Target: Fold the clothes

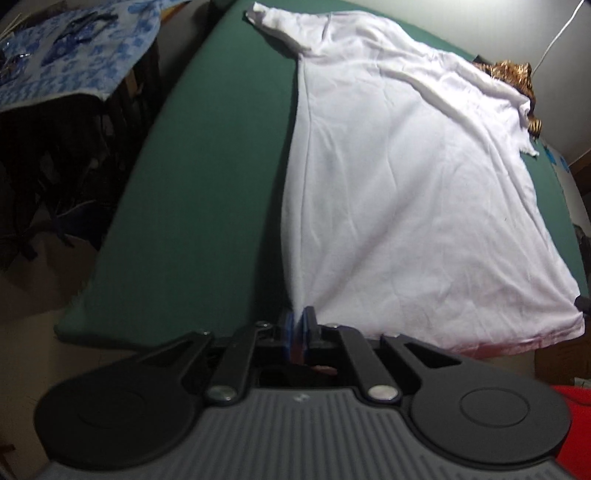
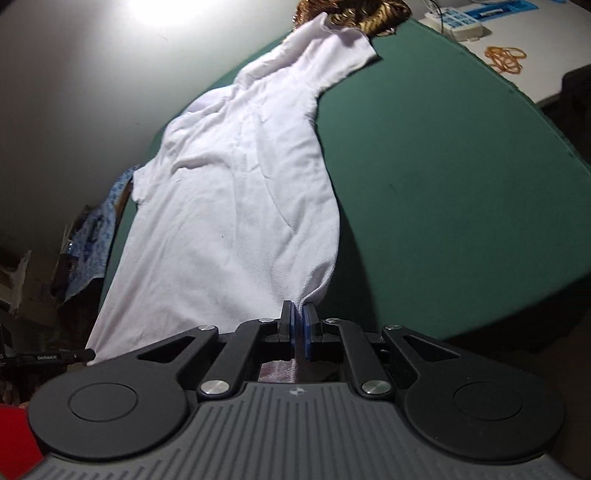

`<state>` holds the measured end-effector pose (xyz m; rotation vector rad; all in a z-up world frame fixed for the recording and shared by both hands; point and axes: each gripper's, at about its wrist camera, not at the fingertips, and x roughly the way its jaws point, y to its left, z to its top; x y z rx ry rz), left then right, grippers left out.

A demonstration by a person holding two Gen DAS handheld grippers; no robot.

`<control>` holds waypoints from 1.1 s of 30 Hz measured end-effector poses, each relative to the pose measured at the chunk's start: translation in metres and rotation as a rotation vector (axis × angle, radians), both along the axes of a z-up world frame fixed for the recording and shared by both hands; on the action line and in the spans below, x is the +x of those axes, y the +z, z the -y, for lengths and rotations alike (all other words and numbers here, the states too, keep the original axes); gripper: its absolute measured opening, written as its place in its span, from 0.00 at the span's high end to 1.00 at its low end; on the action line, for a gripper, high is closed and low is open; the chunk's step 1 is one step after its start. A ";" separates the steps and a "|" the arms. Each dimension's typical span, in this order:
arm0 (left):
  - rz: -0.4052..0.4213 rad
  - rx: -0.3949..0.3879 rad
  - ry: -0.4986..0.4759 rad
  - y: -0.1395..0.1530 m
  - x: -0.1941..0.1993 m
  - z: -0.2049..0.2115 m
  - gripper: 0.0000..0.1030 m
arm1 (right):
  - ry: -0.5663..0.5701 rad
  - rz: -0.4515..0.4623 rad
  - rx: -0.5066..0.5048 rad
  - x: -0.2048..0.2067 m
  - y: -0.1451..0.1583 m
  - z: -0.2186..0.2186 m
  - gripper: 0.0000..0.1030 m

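White cotton, a T-shirt (image 1: 406, 177), lies spread on the green table cover (image 1: 207, 192), running away from both pairs of fingers toward the far sleeves. The left gripper (image 1: 300, 321) has its blue pads pressed together on the hem corner just ahead of them, the side seam climbing straight up from the pinch. The right gripper (image 2: 298, 325) is likewise clamped on cloth at the opposite hem corner, and a strip of fabric shows behind its pads. Holding both bottom corners this way likely serves to keep the hem taut, so the lower half can be carried over toward the collar as one flat panel. A patterned brown fabric (image 2: 354, 14) sits beyond the shirt's far end, touching or overlapped by a sleeve, so the fold should land short of it.
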<state>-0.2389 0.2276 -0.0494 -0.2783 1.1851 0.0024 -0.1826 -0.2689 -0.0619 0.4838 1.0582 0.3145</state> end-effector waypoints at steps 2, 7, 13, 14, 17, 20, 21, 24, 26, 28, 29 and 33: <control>-0.001 0.042 -0.030 0.002 -0.002 0.005 0.98 | 0.018 -0.008 -0.023 0.001 0.000 0.001 0.95; -0.027 0.219 -0.041 0.003 -0.001 -0.015 0.97 | 0.069 -0.060 -0.168 0.012 -0.005 -0.008 0.92; 0.037 0.269 -0.057 0.028 0.007 -0.044 0.95 | 0.024 0.113 -0.191 0.032 0.025 -0.012 0.92; 0.074 0.249 -0.055 0.035 0.014 -0.044 0.95 | 0.048 0.132 -0.163 0.042 0.025 -0.025 0.92; 0.159 0.232 -0.093 0.036 0.051 -0.010 0.78 | 0.130 0.150 -0.115 0.074 0.016 -0.072 0.92; 0.192 0.264 -0.143 0.017 0.083 0.034 0.54 | 0.190 0.144 -0.147 0.095 0.000 -0.107 0.92; 0.172 0.305 -0.157 0.006 0.092 0.046 0.57 | 0.183 0.140 -0.166 0.098 -0.003 -0.106 0.92; 0.123 0.351 -0.163 -0.017 0.099 0.052 0.52 | 0.129 0.119 -0.231 0.104 -0.009 -0.090 0.92; 0.111 0.370 -0.160 -0.020 0.094 0.041 0.46 | 0.057 0.087 -0.306 0.109 -0.015 -0.067 0.92; 0.092 0.391 -0.155 -0.020 0.090 0.027 0.47 | 0.002 0.072 -0.283 0.115 -0.016 -0.049 0.96; 0.077 0.394 -0.143 -0.017 0.093 0.019 0.53 | -0.001 0.082 -0.275 0.119 -0.013 -0.049 0.96; 0.148 0.373 -0.089 0.014 0.138 0.008 0.61 | 0.073 0.169 -0.248 0.150 0.005 -0.080 0.95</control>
